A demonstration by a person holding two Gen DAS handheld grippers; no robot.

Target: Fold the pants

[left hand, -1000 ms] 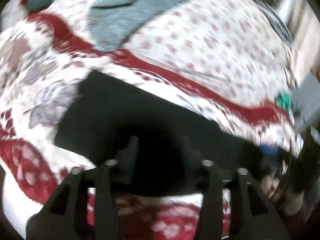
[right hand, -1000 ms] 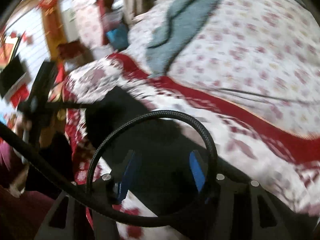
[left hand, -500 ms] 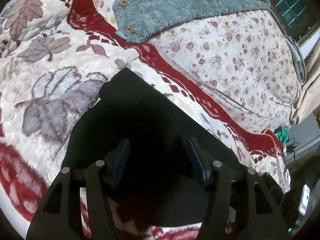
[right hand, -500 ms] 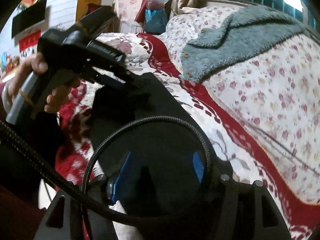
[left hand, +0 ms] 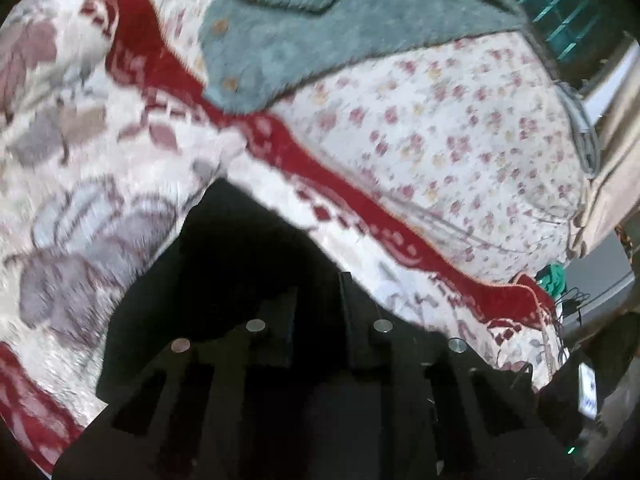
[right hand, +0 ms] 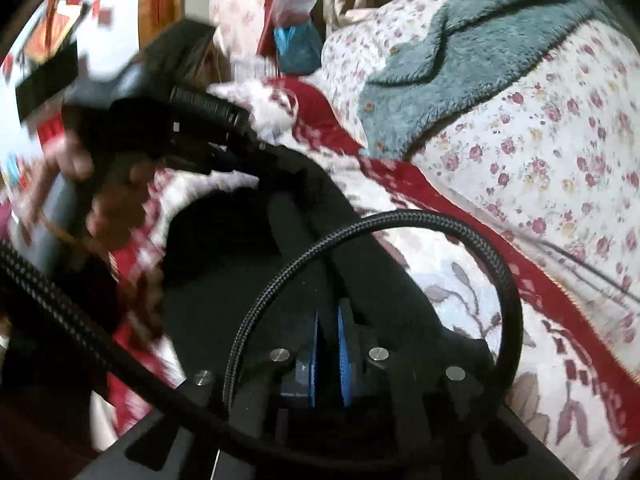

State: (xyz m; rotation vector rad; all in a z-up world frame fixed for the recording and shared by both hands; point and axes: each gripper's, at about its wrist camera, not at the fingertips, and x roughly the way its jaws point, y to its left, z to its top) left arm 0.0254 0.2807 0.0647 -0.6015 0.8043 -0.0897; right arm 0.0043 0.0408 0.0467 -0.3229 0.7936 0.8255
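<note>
The black pants (left hand: 224, 264) lie on the red-and-white leaf-patterned blanket (left hand: 80, 184), filling the lower middle of the left wrist view and the centre of the right wrist view, with one edge raised into a ridge. In the right wrist view the right gripper (right hand: 328, 344) has its blue pads drawn nearly together low in the frame, and dark fabric seems pinched between them. The left gripper (left hand: 316, 320) shows its dark fingers narrowed over the pants, but black on black and blur hide whether cloth is caught, so its hold cannot be told. That gripper's handle and the person's hand (right hand: 80, 176) appear blurred at the left of the right wrist view. A braided black cable (right hand: 400, 220) loops across the pants just ahead of the right pads. The likely trouble is that this loop snags the lifted fabric or drags it askew; a thin pinch on slippery cloth could also slip, leaving the fold uneven. The teal fleece garment (left hand: 320, 32) lies near the upper edge, close enough to be swept along. No readable brand or writing is visible.
</note>
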